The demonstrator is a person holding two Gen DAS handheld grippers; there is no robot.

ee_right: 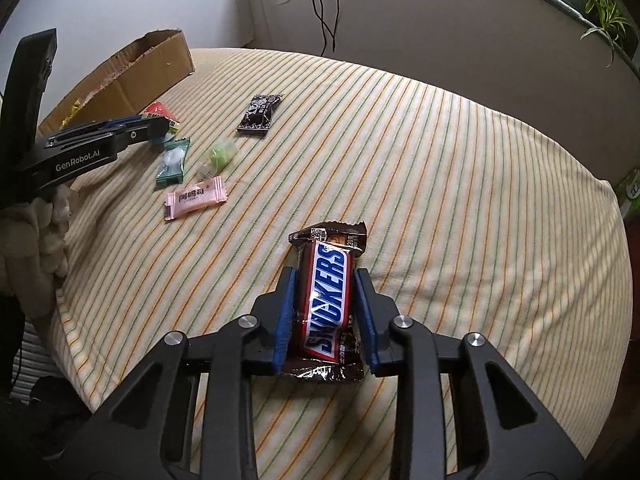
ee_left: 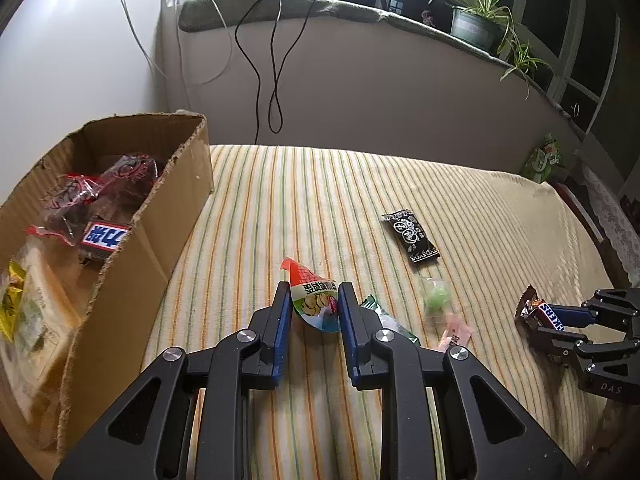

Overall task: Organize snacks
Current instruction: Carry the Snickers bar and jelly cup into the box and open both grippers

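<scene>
Gripping the Snickers bar [ee_right: 326, 300] on the striped cloth [ee_right: 460, 184], your right gripper [ee_right: 325, 280] pinches it lengthwise. Your left gripper [ee_left: 314, 298] clamps the red-topped snack packet [ee_left: 314, 300], apparently touching the cloth, beside the cardboard box [ee_left: 132, 264].

Brown Snickers bar [ee_right: 326, 304] and red-topped snack packet [ee_left: 314, 300] lie flat on striped cloth.

Snickers bar [ee_right: 326, 300]: glossy foil | box [ee_left: 132, 272]: rough matt cardboard | bedcover [ee_left: 320, 208]: striped cloth

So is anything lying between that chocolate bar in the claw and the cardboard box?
Yes. Between the brown Snickers bar and the open cardboard box lie a pink sweet, a green sweet, a teal-wrapped sweet and the left gripper.
</scene>
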